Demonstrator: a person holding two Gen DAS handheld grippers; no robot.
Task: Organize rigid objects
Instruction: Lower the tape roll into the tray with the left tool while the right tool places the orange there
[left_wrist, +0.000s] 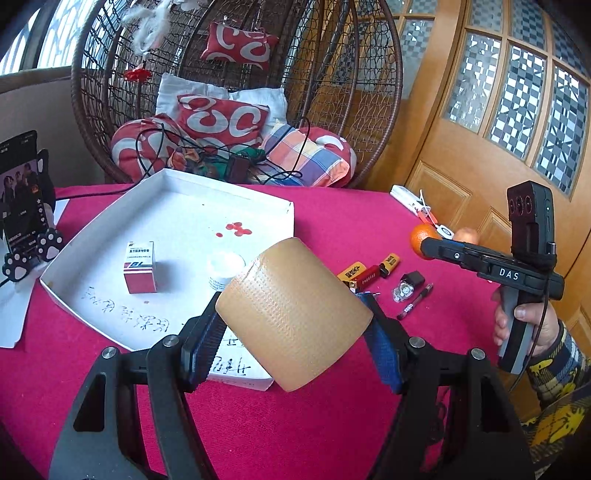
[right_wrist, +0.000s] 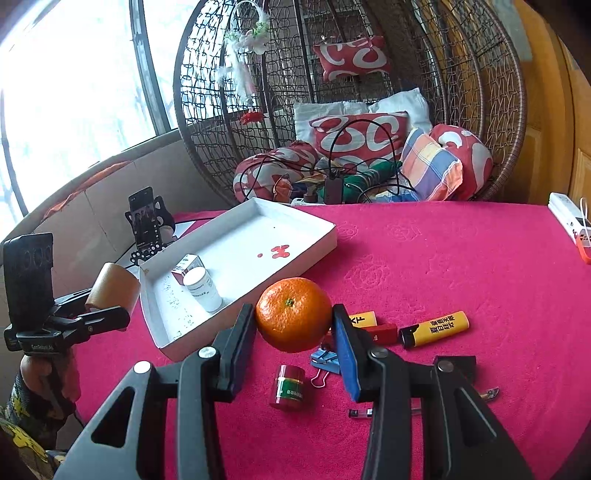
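Left tool (left_wrist: 295, 314): closed on tape roll (left_wrist: 291, 314), held above tray (left_wrist: 177, 206) edge, likely for dropping in.
Right tool (right_wrist: 295, 325): clamps orange (right_wrist: 293, 319) above bench (right_wrist: 461, 266), probably tray-bound too.
Tray: holds box (left_wrist: 139, 266), bottle (right_wrist: 202, 288).

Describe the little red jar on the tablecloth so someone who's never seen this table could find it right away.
Start at the white tray on the pink tablecloth. Near its close corner, the right gripper holds an orange; the small red jar stands just beneath. Unlike the lighters beside it, it is an upright cylinder with a green band.
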